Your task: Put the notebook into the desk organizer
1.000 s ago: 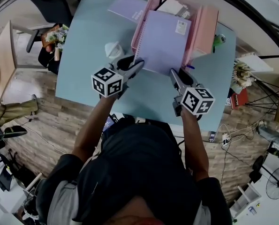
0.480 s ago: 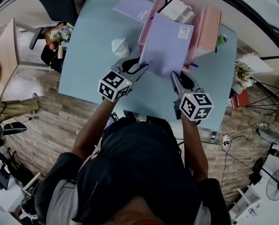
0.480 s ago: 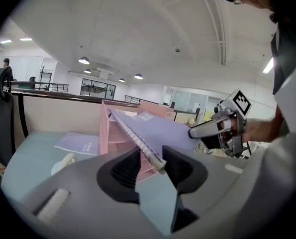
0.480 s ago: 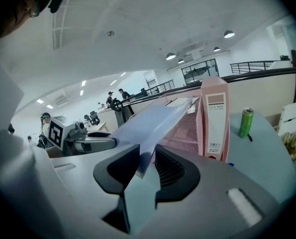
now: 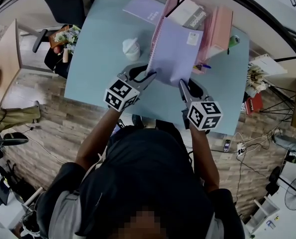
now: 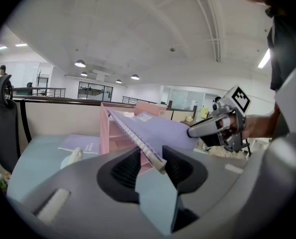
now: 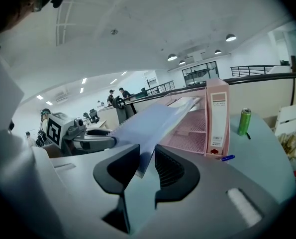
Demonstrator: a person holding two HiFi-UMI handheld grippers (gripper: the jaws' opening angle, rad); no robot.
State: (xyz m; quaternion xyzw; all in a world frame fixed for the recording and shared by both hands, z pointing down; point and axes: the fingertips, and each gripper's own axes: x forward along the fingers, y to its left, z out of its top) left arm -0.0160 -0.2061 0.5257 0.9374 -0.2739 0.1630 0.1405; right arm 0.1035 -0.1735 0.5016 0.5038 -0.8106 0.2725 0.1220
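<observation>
Two grippers hold the lilac notebook tilted at the pink desk organizer.
The left gripper clamps its spiral corner. The right gripper, jaws just closing, pinches the other near corner above the tabletop.

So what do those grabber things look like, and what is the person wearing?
Both are grey, with two long jaws lined with black ribbed pads. The left gripper carries a white cube printed with black square markers, and the right gripper has a matching cube. The person wears a short-sleeved top in dark and grey.
</observation>
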